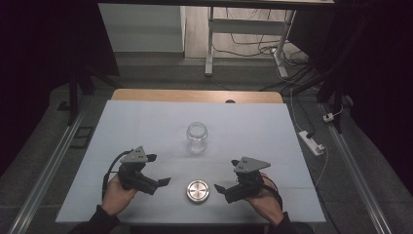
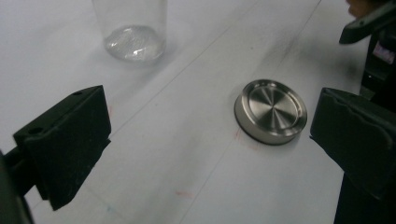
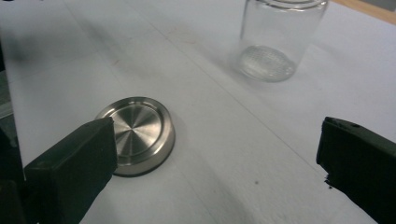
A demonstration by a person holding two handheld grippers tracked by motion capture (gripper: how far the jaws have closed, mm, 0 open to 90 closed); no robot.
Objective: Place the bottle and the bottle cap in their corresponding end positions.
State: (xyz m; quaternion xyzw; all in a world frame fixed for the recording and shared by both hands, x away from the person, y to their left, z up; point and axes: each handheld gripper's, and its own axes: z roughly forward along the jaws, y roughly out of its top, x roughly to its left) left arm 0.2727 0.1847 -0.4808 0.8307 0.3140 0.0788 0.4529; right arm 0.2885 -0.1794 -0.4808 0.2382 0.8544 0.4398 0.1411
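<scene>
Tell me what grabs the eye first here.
The round metal lid lies flat near the table's front edge, midway between the left gripper and the right gripper. Both grippers are open and point inward at it without touching it. Behind the lid, near the table's middle, the clear glass jar stands upright and uncapped.

table [image 1: 146, 126]: white sheet | glass jar [image 1: 197, 138] upright | metal lid [image 1: 197, 191] flat

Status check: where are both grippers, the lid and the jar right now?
Left gripper open, right gripper open, both empty, flanking the metal lid. Lid flat on the table, untouched. Glass jar upright, uncapped, beyond the lid. Nothing between them.
</scene>
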